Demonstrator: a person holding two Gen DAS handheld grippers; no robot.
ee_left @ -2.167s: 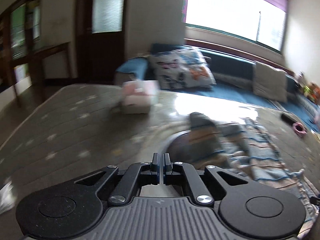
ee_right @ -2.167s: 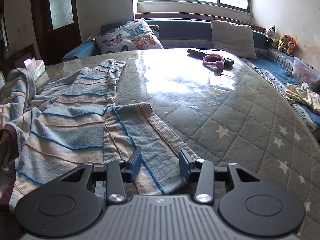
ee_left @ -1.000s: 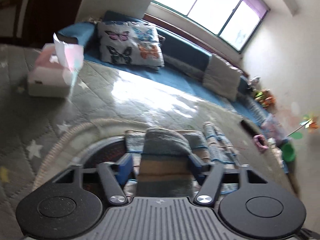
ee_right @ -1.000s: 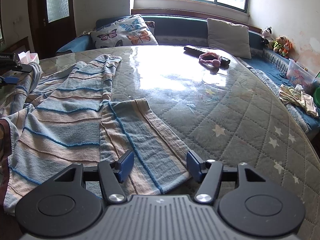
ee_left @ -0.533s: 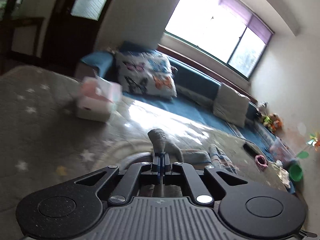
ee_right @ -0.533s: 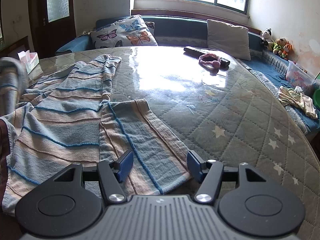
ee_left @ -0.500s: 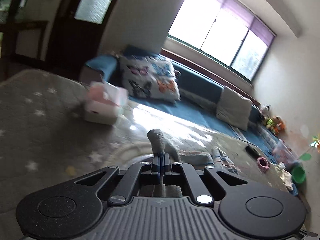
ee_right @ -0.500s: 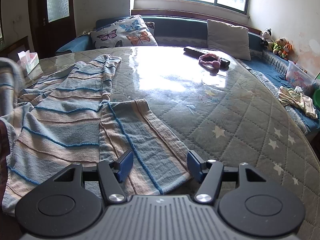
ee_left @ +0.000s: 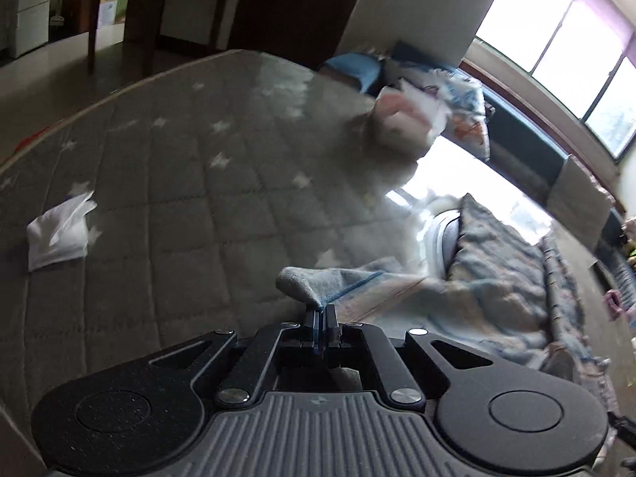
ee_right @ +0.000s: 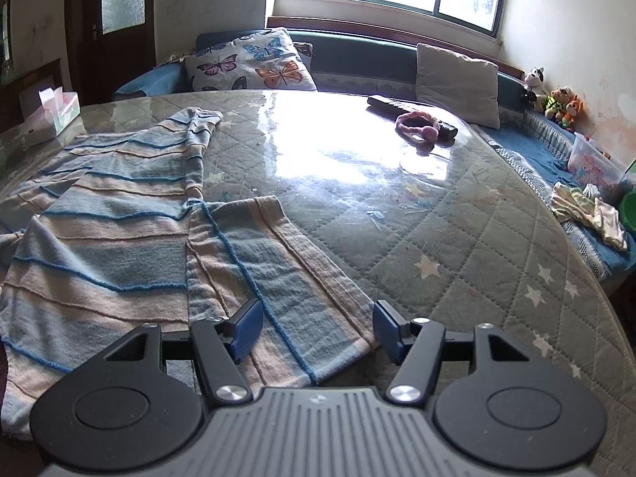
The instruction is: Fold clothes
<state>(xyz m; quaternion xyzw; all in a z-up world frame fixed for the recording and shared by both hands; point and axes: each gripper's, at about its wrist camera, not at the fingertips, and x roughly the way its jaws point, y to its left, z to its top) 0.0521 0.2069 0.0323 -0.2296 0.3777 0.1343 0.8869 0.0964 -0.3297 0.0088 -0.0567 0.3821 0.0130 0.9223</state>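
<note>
A blue and beige striped sweater (ee_right: 119, 214) lies spread on the quilted table (ee_right: 457, 238). One sleeve (ee_right: 278, 278) reaches toward my right gripper (ee_right: 318, 328), which is open, with the sleeve's cuff end between its fingers. My left gripper (ee_left: 320, 318) is shut on a corner of the sweater (ee_left: 314, 284) and holds it just above the table; the rest of the garment (ee_left: 497, 278) trails to the right, blurred.
A tissue box (ee_right: 51, 115) stands at the far left of the table. A white tissue (ee_left: 59, 230) lies on the table. A pink headband (ee_right: 417, 127) and a black remote (ee_right: 397, 105) lie at the back. Cushions and a bench sit behind.
My left gripper, still shut on the sweater corner, has swung left and down toward the table. The sweater's left side now lies flatter. My right gripper has not moved.
</note>
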